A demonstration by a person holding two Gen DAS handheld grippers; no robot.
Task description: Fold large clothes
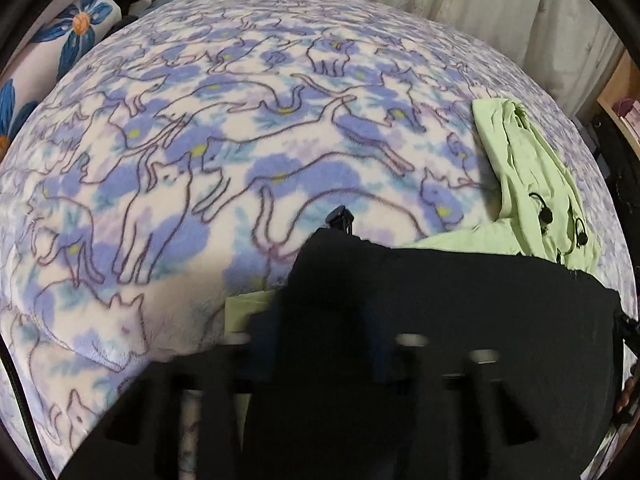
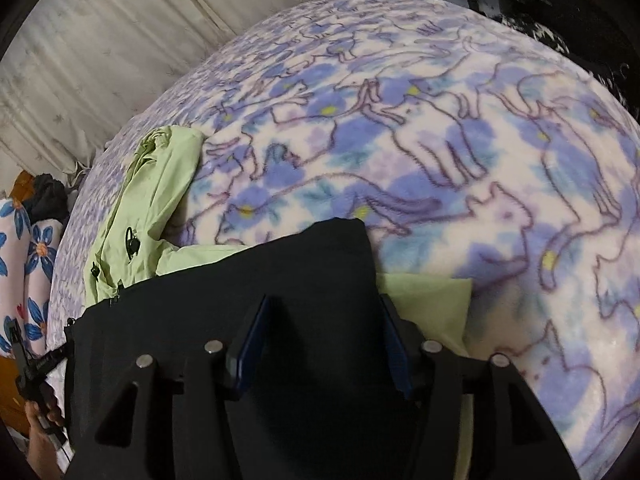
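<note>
Now both grippers, left gripper (image 1: 320, 320) & right gripper (image 2: 316, 344), pinch black garment (image 2: 280, 280) corners over green jacket (image 2: 160, 184) on cat-print blanket (image 2: 440, 160); thin pinch could slip, fold goes crooked.

The blanket (image 1: 248, 128) on the bed is cream with lilac-blue flowers, yellow centres and purple outlines of cats. A black garment (image 2: 312, 264) lies over a pale lime-green jacket (image 1: 532, 184), which has small black toggles (image 1: 545, 216). The curtain (image 2: 100, 52) is off-white with a faint sprig pattern. A pillow (image 1: 76, 28) is white with blue flowers and orange centres. The gripper fingers (image 2: 250, 344) have dark blue pads.
</note>
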